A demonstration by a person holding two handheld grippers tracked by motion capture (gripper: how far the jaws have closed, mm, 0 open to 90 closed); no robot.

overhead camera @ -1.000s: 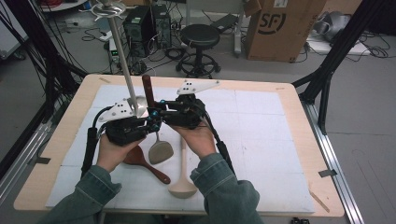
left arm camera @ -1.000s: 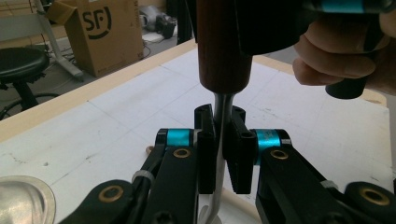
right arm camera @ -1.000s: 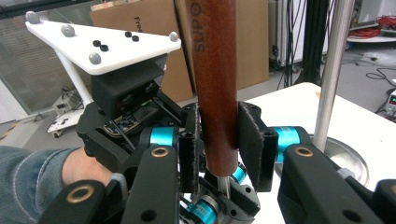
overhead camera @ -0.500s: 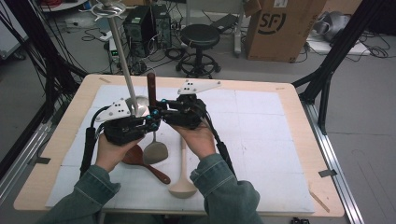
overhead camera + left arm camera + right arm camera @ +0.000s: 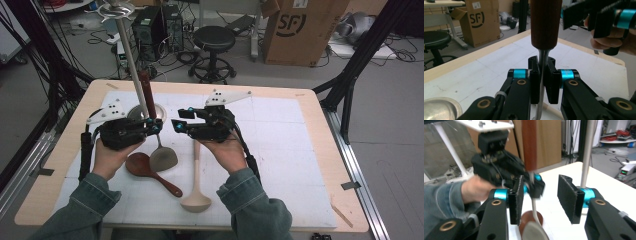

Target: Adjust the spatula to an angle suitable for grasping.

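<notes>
Left gripper (image 5: pixel 541 75) fingers clamped on spatula (image 5: pixel 150 107) shank, frame centre; right gripper (image 5: pixel 544 200) fingers just been opening, empty. Keep spatula upright while right backs off.

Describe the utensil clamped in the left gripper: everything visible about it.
The spatula has a dark reddish-brown wooden handle, a thin metal shank and a grey blade. It stands nearly upright, handle up, blade low by the table near a brown wooden spoon. The left gripper pinches its shank just below the handle.
</notes>
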